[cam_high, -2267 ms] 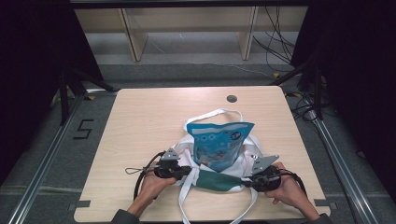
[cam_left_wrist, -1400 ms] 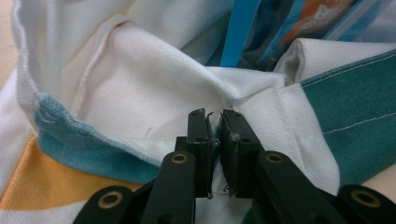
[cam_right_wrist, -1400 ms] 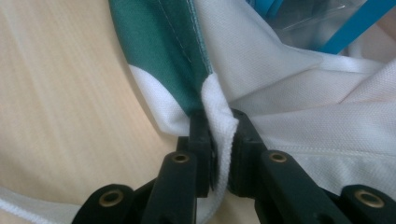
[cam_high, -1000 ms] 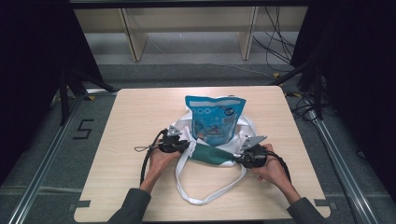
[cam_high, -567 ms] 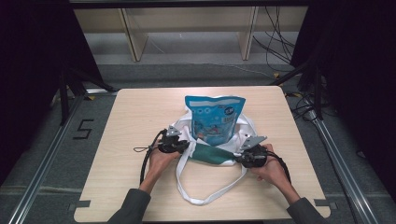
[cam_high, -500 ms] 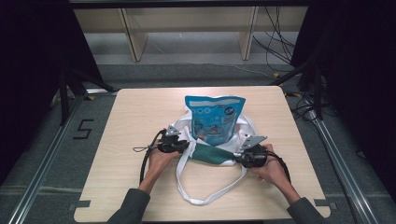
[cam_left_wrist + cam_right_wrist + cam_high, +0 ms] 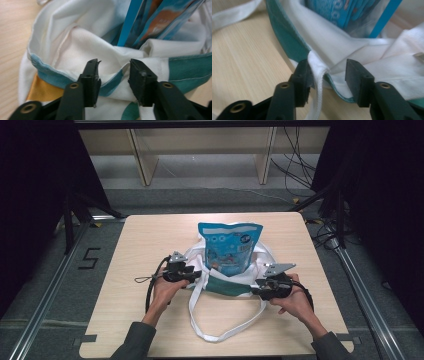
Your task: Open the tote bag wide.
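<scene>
Tote bag soft and floppy, snack pouch light, crinkly.
We had left gripper and right gripper just opening, released off the hem; we judged the rim seam the best grab.

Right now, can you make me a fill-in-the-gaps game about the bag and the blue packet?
1. The blue packet stands inside the white and ____ tote bag.
2. The bag lies on a ____ table.
3. The left gripper and right gripper have just been opening; bag cloth lies ____ each one's jaws.

Missing words: teal; wooden; between
</scene>
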Tool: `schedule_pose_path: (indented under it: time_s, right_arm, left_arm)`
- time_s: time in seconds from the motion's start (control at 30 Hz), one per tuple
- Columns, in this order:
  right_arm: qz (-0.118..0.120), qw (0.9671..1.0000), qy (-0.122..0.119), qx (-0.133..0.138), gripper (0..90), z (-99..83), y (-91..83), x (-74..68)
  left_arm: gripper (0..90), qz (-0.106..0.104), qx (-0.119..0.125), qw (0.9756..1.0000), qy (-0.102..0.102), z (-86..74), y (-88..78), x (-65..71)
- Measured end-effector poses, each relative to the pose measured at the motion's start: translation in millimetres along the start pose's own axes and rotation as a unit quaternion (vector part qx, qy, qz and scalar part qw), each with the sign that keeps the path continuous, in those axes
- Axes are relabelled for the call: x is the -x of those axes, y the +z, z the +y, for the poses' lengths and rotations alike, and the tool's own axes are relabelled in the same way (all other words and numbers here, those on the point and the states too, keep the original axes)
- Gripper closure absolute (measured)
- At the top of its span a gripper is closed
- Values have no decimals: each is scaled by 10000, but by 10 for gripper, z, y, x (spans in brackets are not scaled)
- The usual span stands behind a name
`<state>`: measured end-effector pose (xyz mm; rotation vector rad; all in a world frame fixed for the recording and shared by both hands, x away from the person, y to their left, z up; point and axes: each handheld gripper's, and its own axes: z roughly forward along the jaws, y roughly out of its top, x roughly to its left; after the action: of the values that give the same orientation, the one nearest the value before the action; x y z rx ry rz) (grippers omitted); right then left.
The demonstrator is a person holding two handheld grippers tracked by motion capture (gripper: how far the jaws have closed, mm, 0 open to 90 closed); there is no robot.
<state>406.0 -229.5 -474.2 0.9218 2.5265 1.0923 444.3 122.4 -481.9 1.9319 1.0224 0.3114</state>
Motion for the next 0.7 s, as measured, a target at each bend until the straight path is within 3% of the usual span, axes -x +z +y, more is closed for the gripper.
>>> schedule_pose_path:
  time_s: [0.03, 0.13, 0.23, 0.37, 0.4, 0.43, 0.47, 0.53, 0.57, 0.63, 0.7]
  right_arm:
    - [40, 10000, -2, -27, 538, 21, -57, 9]
    - [24, 9999, 41, 109, 515, 43, -142, 5]
    - [-80, 9996, 77, 246, 495, 50, -183, 12]
    - [-70, 9990, 201, 392, 486, 63, -267, 39]
    - [-62, 9986, 336, 413, 486, 61, -291, 22]
    - [-57, 9986, 252, 466, 485, 62, -310, 42]
    - [-19, 9982, 400, 443, 484, 61, -333, 30]
    - [-139, 9982, 208, 543, 478, 64, -351, 67]
    - [-62, 9979, 399, 507, 478, 63, -363, 44]
    - [-131, 9978, 316, 575, 476, 59, -373, 61]
    - [-151, 9975, 390, 574, 471, 58, -381, 58]
  left_arm:
    - [524, 20, 1, 9999, 108, 28, -77, 28]
    - [498, -12, 11, 9999, 147, 48, -131, 61]
    - [470, -52, 117, 9999, 86, 64, -176, 108]
    - [433, -70, 18, 9997, 242, 75, -237, 129]
    - [428, -61, 28, 9997, 256, 73, -251, 137]
    - [423, -92, 80, 9997, 212, 71, -260, 151]
    - [418, -82, 27, 9996, 252, 71, -285, 150]
    - [404, -108, 116, 9998, 153, 69, -306, 177]
    - [402, -105, 43, 9996, 266, 71, -334, 168]
    - [386, -91, 69, 9995, 281, 71, -354, 175]
    - [373, -115, 139, 9997, 184, 65, -358, 187]
